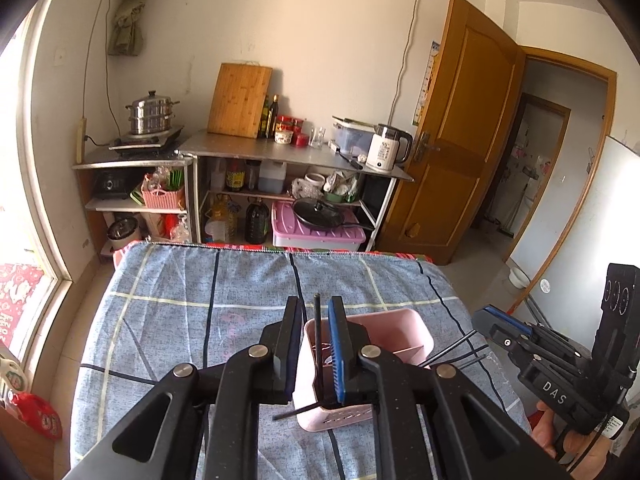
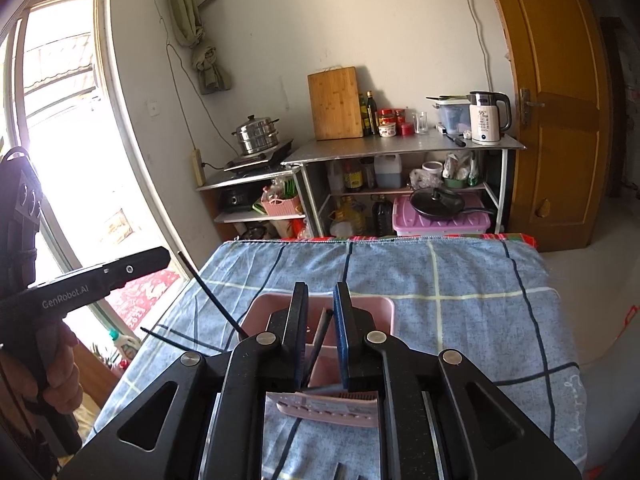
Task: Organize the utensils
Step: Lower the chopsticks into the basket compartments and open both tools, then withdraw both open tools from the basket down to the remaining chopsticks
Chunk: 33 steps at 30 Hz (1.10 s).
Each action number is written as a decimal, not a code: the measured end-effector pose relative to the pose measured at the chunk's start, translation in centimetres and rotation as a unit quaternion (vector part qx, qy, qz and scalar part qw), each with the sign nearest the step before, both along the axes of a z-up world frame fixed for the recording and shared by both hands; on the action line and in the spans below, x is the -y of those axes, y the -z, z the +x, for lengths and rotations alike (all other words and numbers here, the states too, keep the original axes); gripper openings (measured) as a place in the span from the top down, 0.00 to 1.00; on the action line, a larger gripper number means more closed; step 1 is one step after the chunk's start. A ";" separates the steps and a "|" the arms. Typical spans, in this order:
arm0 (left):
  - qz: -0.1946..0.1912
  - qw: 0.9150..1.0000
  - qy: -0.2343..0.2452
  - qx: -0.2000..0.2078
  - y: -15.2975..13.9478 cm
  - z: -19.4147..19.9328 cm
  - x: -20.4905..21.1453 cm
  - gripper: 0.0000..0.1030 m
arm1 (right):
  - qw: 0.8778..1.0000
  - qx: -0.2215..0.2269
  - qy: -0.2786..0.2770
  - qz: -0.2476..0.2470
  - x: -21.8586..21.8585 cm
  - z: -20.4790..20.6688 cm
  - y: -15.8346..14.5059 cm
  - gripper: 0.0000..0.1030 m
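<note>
A pink utensil holder (image 1: pixel 400 332) (image 2: pixel 360 308) stands on the blue checked tablecloth (image 1: pixel 180 320) (image 2: pixel 460 312). My left gripper (image 1: pixel 316 300) hangs over its near left corner, open. A black chopstick (image 1: pixel 319 340) stands upright in the holder between the pads, with a gap on each side. My right gripper (image 2: pixel 322 286) is open over the holder too, and a dark chopstick (image 2: pixel 320 344) leans loose between its pads. More chopsticks (image 1: pixel 452 352) (image 2: pixel 212 292) poke out over the holder's sides. Each wrist view also shows the other gripper from the side (image 1: pixel 486 316) (image 2: pixel 160 258).
A hand (image 2: pixel 60 380) holds the left gripper's grip at the table's left edge. Beyond the table stand metal shelves (image 1: pixel 296 152) with a steamer pot (image 1: pixel 151 114), a cutting board (image 1: pixel 240 100), bottles and a kettle (image 1: pixel 388 148). A wooden door (image 1: pixel 460 128) is at the right.
</note>
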<state>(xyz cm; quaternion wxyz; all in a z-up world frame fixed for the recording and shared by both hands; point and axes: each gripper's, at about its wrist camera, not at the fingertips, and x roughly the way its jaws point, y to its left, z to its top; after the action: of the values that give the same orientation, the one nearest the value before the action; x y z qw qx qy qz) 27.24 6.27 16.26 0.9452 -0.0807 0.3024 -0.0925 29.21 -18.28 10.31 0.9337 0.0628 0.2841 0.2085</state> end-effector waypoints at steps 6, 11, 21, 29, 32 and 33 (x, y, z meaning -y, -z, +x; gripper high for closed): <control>0.003 1.000 0.005 0.028 -1.2 -4.1 0.5 0.77 | 1.000 0.023 -0.001 0.002 1.6 -3.5 -1.3 0.86; -0.002 0.999 0.007 0.042 -1.1 -7.9 0.9 0.77 | 0.999 0.037 -0.004 0.002 2.5 -6.6 -1.6 0.86; 0.012 0.998 0.024 0.048 1.7 -15.1 3.1 0.77 | 0.999 0.035 -0.014 -0.001 3.5 -12.2 0.5 0.86; 0.025 0.998 0.021 0.047 4.5 -19.5 4.5 0.77 | 1.000 0.015 -0.020 0.003 4.1 -16.0 3.2 0.86; 0.028 0.998 0.021 0.055 4.8 -20.8 5.0 0.77 | 1.000 0.005 -0.021 0.005 4.3 -16.9 4.1 0.86; 0.031 0.998 0.021 0.059 5.0 -21.3 5.1 0.77 | 1.000 0.003 -0.020 0.004 4.4 -17.1 4.3 0.86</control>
<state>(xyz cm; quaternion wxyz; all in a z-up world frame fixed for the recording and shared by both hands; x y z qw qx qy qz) 5.92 1.13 11.28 0.9613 -0.0397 0.2503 -0.1077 12.12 -22.64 6.02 0.9298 0.0605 0.2818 0.2288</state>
